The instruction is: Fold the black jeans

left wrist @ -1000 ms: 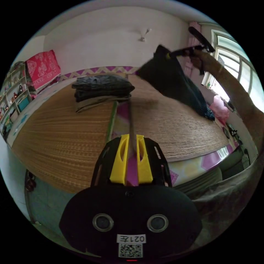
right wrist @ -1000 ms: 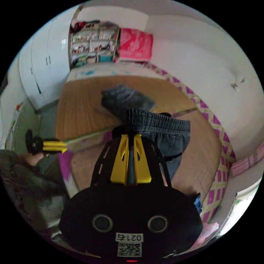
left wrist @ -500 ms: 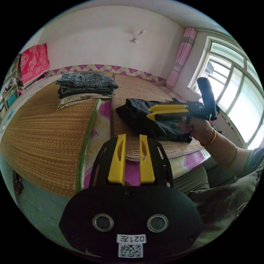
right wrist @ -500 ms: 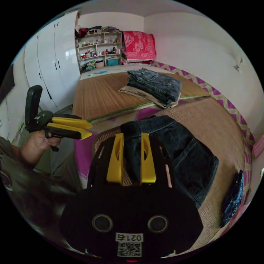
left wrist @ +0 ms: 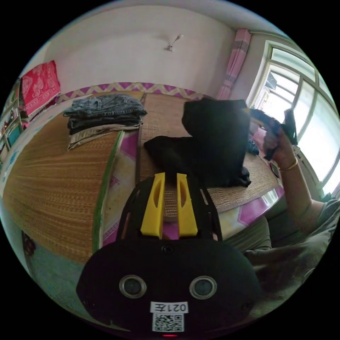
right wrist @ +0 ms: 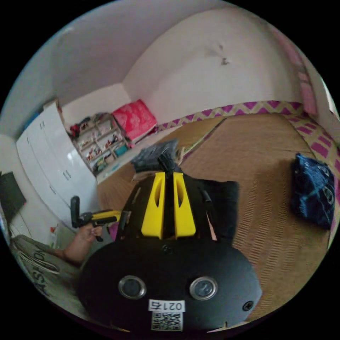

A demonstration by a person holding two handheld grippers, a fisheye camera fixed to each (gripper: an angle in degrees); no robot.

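- The black jeans [left wrist: 212,141] are not folded yet. One end is lifted up in the air and the rest lies in a soft heap on the woven mat [left wrist: 166,117].
- The fold looks like it is only just starting. The jeans need to be spread flat, then folded over, and maybe put with the stack of folded clothes [left wrist: 102,115].
- The jeans look very dark, thick and floppy. The raised part hangs like a wide flap, and the low part bunches up just past the tips of the left gripper [left wrist: 168,184].
- The right gripper [right wrist: 169,177] is clenched on a bit of the dark cloth. The cloth sticks up between its two yellow jaws and more of it hangs down on the right side of the tool.
- In the left gripper view, the right gripper is off to the right and high up, in a hand [left wrist: 279,141]. It is blurry there, so I think it is the thing lifting the jeans, but that view does not show the grip well.
- The left gripper has its jaws apart and holds nothing. The mat shows in the gap between them.
- The stack of folded clothes sits far ahead and to the left of the left gripper.
- A blue patterned cloth [right wrist: 313,194] lies on the mat, well off to the right of the right gripper.
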